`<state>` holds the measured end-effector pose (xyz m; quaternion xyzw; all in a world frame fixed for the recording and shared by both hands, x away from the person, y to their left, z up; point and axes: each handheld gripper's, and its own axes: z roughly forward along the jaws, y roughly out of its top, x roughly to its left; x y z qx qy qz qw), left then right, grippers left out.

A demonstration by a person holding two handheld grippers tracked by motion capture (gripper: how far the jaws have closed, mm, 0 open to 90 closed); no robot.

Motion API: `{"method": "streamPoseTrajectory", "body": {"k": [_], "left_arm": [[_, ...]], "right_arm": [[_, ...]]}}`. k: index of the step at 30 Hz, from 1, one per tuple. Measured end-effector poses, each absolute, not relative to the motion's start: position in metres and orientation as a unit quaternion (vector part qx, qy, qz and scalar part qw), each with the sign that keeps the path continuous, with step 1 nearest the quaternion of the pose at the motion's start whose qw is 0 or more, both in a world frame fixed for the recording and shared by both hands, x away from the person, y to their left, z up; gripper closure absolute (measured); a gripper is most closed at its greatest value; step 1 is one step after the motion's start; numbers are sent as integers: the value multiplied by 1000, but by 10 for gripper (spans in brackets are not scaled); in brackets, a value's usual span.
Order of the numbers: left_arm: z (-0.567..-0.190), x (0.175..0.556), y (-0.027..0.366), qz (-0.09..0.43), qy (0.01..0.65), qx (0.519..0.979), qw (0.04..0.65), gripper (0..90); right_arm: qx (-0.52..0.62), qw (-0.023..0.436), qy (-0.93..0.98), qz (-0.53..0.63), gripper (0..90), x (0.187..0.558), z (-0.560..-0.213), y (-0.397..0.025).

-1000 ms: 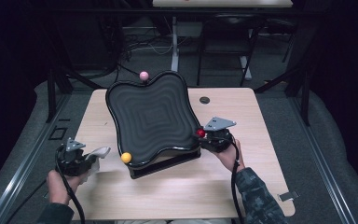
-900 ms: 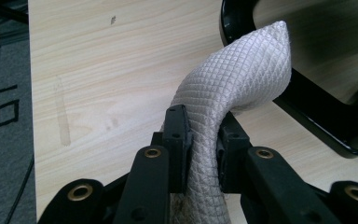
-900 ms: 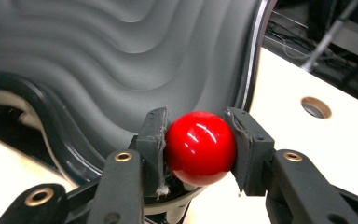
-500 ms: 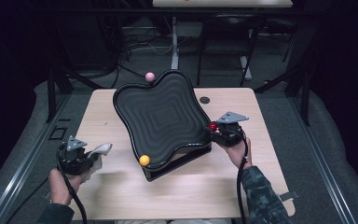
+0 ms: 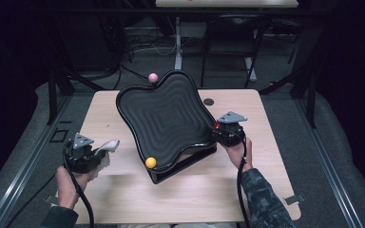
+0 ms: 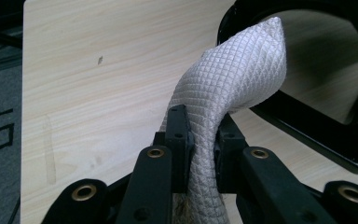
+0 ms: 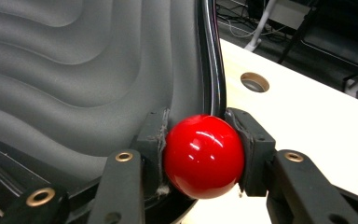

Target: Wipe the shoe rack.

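A black wavy tray with a rippled floor sits tilted on a black base in the middle of the wooden table. Round knobs stick out at its corners: pink at the far side, yellow at the near side, red at the right. My right gripper is shut on the red knob, right against the tray rim. My left gripper stands left of the tray, shut on a white quilted cloth that arches up from between the jaws.
The table has bare wood in front of the tray and at both sides. A round cable hole lies behind the right gripper. Black frame legs and cables stand beyond the far edge.
The tray has turned clockwise as my right gripper carried the red knob to the right and away. The yellow knob swung right. The left gripper with the cloth stayed almost still.
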<state>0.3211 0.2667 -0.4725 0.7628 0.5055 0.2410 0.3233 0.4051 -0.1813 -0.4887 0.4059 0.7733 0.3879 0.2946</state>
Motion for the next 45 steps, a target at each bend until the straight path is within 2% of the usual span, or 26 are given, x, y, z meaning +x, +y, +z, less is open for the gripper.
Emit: {"method": "streamPoseTrajectory", "body": {"k": [10,14,25,33,45], "left_arm": [[-453,335,259,260,514,757,309,795],[-445,349,260,262,518,754,306,797],[-402,380,245,287,496,758,310,795],[-399,392,237,294,492,766,292,805],[-404,382,226,302,475,782,269,809]], "right_arm": [[364,282,793,398,601,409,-489,-185],[387,258,784,412,585,411,-490,-187],[395,270,772,419,597,407,-491,-184],[391,274,776,413,598,405,-491,-182],[391,274,776,413,598,405,-491,-182]]}}
